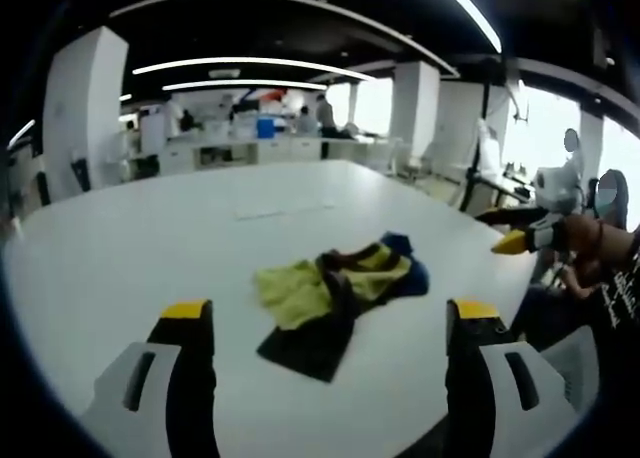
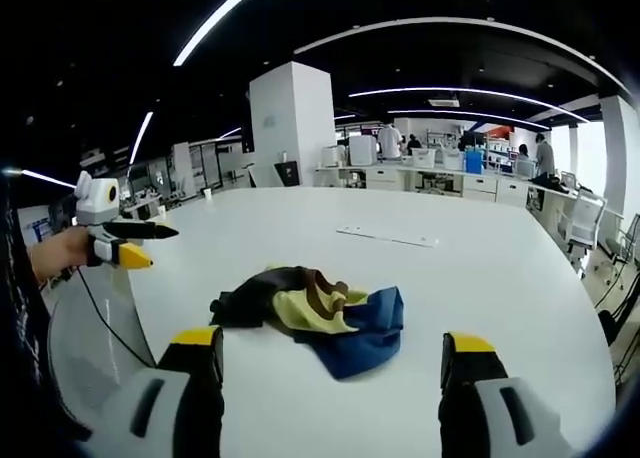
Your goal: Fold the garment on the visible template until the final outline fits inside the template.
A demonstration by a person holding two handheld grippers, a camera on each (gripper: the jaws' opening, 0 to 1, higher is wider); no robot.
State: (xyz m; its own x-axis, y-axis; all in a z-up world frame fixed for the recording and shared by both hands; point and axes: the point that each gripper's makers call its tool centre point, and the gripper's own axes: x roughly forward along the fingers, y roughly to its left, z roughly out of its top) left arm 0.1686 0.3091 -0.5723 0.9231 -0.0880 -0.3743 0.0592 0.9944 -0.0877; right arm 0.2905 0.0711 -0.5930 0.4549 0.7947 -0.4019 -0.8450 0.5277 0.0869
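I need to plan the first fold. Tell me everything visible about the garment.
The garment lies crumpled in a loose heap on the white table, unfolded. It looks like soft cloth in several colours: yellow-green, dark black or brown, and blue at one end. Part of a dark panel spreads flat toward the left gripper. Nothing but the table touches it; both grippers' jaws are open and clear of it.

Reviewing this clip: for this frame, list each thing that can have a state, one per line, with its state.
garment: crumpled in a heap on the table, unfolded, not held.
left gripper: open, empty, short of the garment.
right gripper: open, empty, short of the garment.
white table: bears the garment; a faint flat strip lies farther back.
template: cannot make one out under the garment.
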